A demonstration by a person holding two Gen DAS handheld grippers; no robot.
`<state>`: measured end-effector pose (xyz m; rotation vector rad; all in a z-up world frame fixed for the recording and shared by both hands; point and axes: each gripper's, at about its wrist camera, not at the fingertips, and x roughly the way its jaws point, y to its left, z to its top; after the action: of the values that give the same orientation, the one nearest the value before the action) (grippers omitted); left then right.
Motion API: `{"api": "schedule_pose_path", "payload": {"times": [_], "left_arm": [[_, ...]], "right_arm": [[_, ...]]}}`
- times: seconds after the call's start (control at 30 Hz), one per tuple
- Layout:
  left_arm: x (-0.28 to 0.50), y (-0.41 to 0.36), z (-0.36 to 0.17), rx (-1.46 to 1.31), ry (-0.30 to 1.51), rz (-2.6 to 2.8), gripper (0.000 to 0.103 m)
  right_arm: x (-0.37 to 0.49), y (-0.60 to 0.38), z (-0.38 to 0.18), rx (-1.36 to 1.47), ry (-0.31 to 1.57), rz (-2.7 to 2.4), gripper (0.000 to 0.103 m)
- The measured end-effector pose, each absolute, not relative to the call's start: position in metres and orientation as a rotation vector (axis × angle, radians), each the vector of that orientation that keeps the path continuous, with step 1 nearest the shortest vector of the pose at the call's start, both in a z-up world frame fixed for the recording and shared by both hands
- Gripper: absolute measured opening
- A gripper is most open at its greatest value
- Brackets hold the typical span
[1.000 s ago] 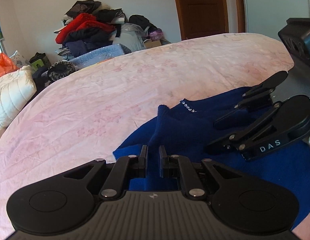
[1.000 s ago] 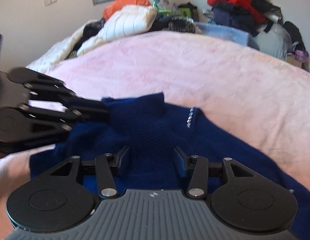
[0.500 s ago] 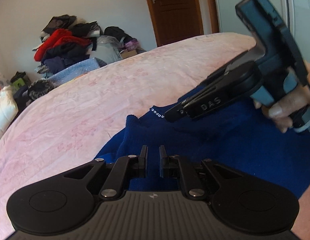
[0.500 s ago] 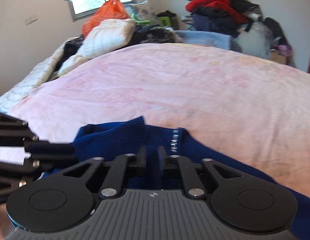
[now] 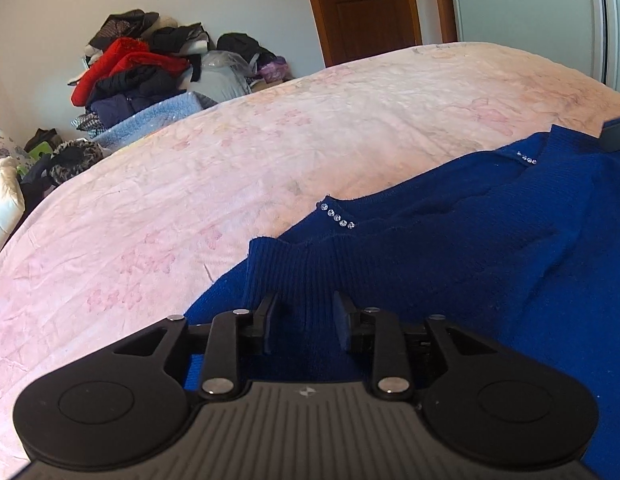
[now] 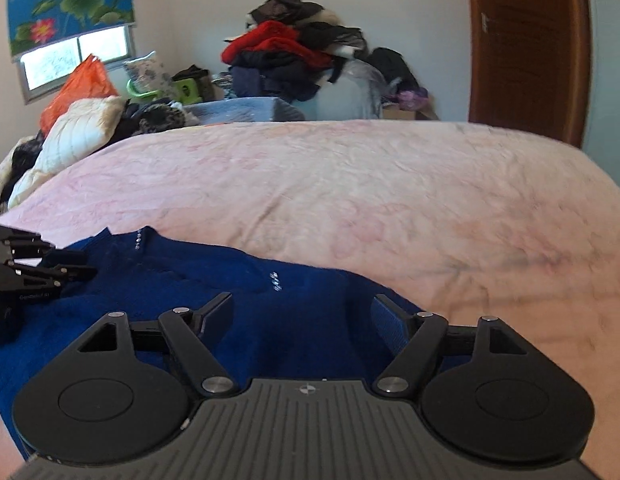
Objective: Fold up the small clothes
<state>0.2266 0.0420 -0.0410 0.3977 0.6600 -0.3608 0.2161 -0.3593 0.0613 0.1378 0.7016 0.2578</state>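
Here the left gripper (image 5: 304, 322) has its jaws parted a little, straddling the ribbed cuff of the blue sweater (image 5: 450, 264) without pinching it. The right gripper (image 6: 302, 320) hovers with jaws spread wide and empty over the same sweater, which lies flat on the pink bedspread (image 6: 350, 184). A clothes pile (image 6: 294, 56) sits beyond the bed.

Dark blue knitted sweater (image 5: 450, 264) with small rhinestone rows lies flat, slightly rumpled, at the near edge of the pink bed (image 5: 230, 168).
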Motion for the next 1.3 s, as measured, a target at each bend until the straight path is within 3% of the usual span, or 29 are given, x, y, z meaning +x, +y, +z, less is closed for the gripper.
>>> {"api": "schedule_pose_path", "payload": {"times": [0.1, 0.23, 0.27, 0.3, 0.37, 0.43, 0.47, 0.67, 0.7, 0.73, 0.8, 0.93, 1.1, 1.3], "left_arm": [[0.225, 0.038, -0.044, 0.421, 0.64, -0.353, 0.033], [0.234, 0.039, -0.039, 0.391, 0.685, -0.353, 0.031], [0.236, 0.04, -0.038, 0.37, 0.697, -0.357, 0.026], [0.238, 0.042, -0.036, 0.354, 0.706, -0.353, 0.011], [0.239, 0.043, -0.035, 0.35, 0.701, -0.327, 0.006], [0.24, 0.043, -0.033, 0.358, 0.686, -0.309, 0.003], [0.241, 0.042, -0.032, 0.365, 0.675, -0.294, 0.002], [0.261, 0.05, -0.033, 0.326, 0.679, -0.173, 0.0], [0.258, 0.051, -0.03, 0.309, 0.676, -0.17, 0.001], [0.254, 0.053, -0.026, 0.287, 0.672, -0.173, 0.001], [0.244, 0.054, -0.02, 0.275, 0.662, -0.163, 0.001], [0.227, 0.044, -0.013, 0.298, 0.657, -0.174, 0.001], [0.218, 0.031, -0.018, 0.275, 0.702, -0.182, 0.002], [0.208, 0.023, -0.036, 0.274, 0.705, -0.149, 0.002]], "right_arm": [[0.216, -0.369, 0.052, 0.242, 0.719, 0.3, 0.078], [0.221, -0.355, 0.046, 0.174, 0.736, 0.322, 0.078], [0.224, -0.353, 0.044, 0.171, 0.744, 0.325, 0.078], [0.227, -0.352, 0.042, 0.181, 0.749, 0.327, 0.077], [0.233, -0.354, 0.041, 0.216, 0.752, 0.336, 0.059], [0.238, -0.354, 0.04, 0.221, 0.749, 0.315, 0.019], [0.24, -0.353, 0.041, 0.205, 0.739, 0.302, 0.014], [0.245, -0.337, 0.042, 0.055, 0.687, 0.217, 0.014], [0.244, -0.333, 0.041, 0.014, 0.682, 0.168, 0.026], [0.24, -0.329, 0.043, -0.021, 0.664, 0.126, 0.044], [0.225, -0.323, 0.053, -0.05, 0.591, 0.085, 0.065], [0.2, -0.302, 0.072, -0.035, 0.56, 0.31, 0.066], [0.205, -0.26, 0.056, -0.071, 0.723, 0.488, 0.067], [0.209, -0.238, 0.041, -0.075, 0.765, 0.41, 0.076]]}}
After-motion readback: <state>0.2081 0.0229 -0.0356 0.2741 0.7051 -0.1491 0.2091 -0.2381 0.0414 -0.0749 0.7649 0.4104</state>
